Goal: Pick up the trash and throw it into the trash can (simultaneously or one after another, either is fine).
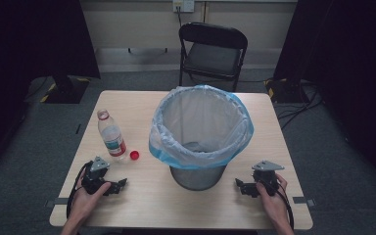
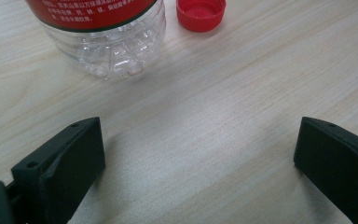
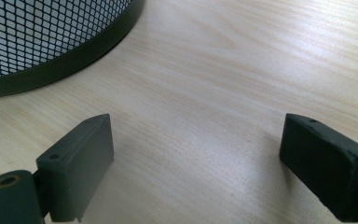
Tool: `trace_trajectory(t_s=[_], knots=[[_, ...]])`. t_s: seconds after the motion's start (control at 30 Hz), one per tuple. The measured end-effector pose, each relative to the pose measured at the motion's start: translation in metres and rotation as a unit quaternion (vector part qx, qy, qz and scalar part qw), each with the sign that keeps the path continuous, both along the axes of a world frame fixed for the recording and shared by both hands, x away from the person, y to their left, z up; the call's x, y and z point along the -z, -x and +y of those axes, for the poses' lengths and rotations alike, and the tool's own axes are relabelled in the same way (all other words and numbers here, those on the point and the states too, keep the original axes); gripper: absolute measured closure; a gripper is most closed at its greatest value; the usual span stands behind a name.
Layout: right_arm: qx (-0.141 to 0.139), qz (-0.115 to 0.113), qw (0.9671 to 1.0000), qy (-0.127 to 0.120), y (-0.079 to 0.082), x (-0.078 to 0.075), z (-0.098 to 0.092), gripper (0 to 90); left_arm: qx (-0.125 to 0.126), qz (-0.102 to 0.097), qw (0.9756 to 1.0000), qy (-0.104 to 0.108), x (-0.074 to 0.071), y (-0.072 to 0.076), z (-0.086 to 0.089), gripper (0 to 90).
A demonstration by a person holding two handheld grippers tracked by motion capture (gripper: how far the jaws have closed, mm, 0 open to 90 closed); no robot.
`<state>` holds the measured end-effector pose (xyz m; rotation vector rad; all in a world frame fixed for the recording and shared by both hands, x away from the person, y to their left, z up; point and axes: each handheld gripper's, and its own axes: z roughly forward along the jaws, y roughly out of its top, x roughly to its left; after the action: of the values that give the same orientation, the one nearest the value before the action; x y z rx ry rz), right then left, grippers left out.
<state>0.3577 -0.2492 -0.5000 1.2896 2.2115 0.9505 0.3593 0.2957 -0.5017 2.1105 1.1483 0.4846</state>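
Observation:
A clear plastic bottle [image 1: 111, 134] with a red label stands uncapped on the left of the wooden table [image 1: 142, 200]. Its red cap [image 1: 134, 155] lies just to its right. My left gripper [image 1: 115, 183] rests near the front left edge, a short way in front of the bottle, and is open. In the left gripper view the bottle's base [image 2: 107, 42] and the cap [image 2: 200, 13] sit beyond the gripper [image 2: 198, 154], whose jaws are wide apart over bare wood. My right gripper [image 1: 245, 186] is open at the front right, with nothing between its jaws [image 3: 196, 154].
A black mesh waste bin [image 1: 200, 132] lined with a blue-tinted plastic bag stands at the table's centre, and its base [image 3: 51, 46] is close to the right gripper. A black folding chair [image 1: 213, 54] stands behind the table. Cables lie on the floor at the right.

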Motion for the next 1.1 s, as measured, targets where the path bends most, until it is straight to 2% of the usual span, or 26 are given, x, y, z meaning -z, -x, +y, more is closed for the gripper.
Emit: trace_trajectory(t_s=[0.3,0.43,0.47,0.5,0.53,0.57,0.6,0.7,0.83,0.87,0.93,1.0,1.1], knots=[[0.0,0.0,1.0,0.0,0.0,0.0,0.0,9.0,0.001,0.002,1.0,0.004,0.0,0.0,0.0,2.0],[0.0,0.0,1.0,0.0,0.0,0.0,0.0,9.0,0.001,0.007,1.0,0.002,-0.003,0.001,0.003,5.4],[0.0,0.0,1.0,0.0,0.0,0.0,0.0,9.0,-0.004,0.005,1.0,0.004,-0.005,0.003,0.006,13.6],[0.0,0.0,1.0,0.0,0.0,0.0,0.0,9.0,-0.001,0.007,0.9999,0.015,-0.006,0.003,0.009,17.8],[0.0,0.0,1.0,0.0,0.0,0.0,0.0,9.0,-0.001,0.007,0.9999,0.015,-0.006,0.003,0.009,18.0],[0.0,0.0,1.0,0.0,0.0,0.0,0.0,9.0,-0.005,0.013,0.9992,0.039,-0.008,0.004,0.012,17.2],[0.0,0.0,1.0,0.0,0.0,0.0,0.0,9.0,-0.008,0.008,0.9993,0.037,-0.01,0.005,0.013,17.3],[0.0,0.0,1.0,0.0,0.0,0.0,0.0,9.0,-0.02,-0.006,0.9986,0.048,-0.016,0.006,0.016,17.5],[0.001,0.001,1.0,0.001,0.0,0.0,0.0,8.9,-0.023,-0.013,0.9981,0.056,-0.023,0.006,0.019,18.0],[-0.001,0.001,1.0,0.001,0.0,0.0,0.0,8.9,-0.024,-0.018,0.9975,0.064,-0.025,0.006,0.019,18.5],[-0.001,0.001,1.0,0.001,0.0,0.0,0.0,8.8,-0.017,-0.025,0.9962,0.081,-0.031,0.004,0.019,19.2],[-0.001,0.001,1.0,0.002,0.0,0.0,0.0,8.8,-0.009,-0.027,0.9961,0.083,-0.034,0.003,0.019,19.2],[-0.001,0.001,1.0,0.002,0.0,0.0,0.0,8.8,-0.01,-0.039,0.9953,0.089,-0.04,-0.002,0.018,19.2]])
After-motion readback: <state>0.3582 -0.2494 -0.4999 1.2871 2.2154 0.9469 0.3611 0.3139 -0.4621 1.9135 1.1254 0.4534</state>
